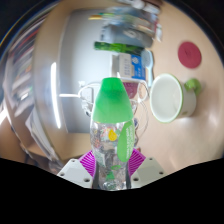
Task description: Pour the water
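The gripper is clamped on a clear bottle with a green cap; both purple pads press on its sides. The bottle stands upright between the fingers, and the cap seems closed.

A white cup with a green inside stands on the bench at about 2 o'clock from the bottle, near but apart. A pink disc lies further, also toward 2 o'clock.

The first risk is the cap: if it stays on, no water can come out when the bottle tilts. The second is the thin plastic: a hard squeeze may push water out suddenly, and a weak hold may let the bottle slip or turn between the pads. If the tilt begins before the mouth is over the cup, water will probably fall on the bench. A low approach could also knock the cup over.
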A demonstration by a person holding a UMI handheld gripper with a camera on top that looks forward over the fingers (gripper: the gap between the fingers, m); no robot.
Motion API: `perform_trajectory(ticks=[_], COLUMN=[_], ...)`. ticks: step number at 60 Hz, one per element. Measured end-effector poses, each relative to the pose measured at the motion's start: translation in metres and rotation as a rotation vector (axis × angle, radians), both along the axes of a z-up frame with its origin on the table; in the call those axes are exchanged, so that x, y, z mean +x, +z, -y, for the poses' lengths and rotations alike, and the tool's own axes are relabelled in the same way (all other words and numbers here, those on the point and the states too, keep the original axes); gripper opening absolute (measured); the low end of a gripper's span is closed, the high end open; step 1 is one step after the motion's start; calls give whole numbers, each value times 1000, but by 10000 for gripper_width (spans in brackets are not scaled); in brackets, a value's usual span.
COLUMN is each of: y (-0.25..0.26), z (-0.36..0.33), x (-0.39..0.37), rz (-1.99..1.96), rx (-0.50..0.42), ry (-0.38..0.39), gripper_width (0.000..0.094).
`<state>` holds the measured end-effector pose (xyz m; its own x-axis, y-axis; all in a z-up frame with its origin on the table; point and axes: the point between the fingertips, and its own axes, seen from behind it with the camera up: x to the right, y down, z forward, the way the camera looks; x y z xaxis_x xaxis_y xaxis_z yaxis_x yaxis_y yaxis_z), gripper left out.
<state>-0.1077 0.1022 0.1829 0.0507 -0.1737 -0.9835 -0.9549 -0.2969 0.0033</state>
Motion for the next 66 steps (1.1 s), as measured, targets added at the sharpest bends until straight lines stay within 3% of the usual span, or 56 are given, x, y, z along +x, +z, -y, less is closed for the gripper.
perform_trajectory(ticks=[10,23,41,47,55,60,66], y=[10,19,20,26,74,124,182], z=[-24,-34,-37,-38,-34,-28,-25], x=[9,34,34,30,27,50,110], rz=[-561,-883,-903,-779,-342,28,588], rx=[-20,-3,-7,11,138,302,466], ry=[-23,-126,-130,-84,45,113,45], gripper_width=[375,376,374,373,375,375,378])
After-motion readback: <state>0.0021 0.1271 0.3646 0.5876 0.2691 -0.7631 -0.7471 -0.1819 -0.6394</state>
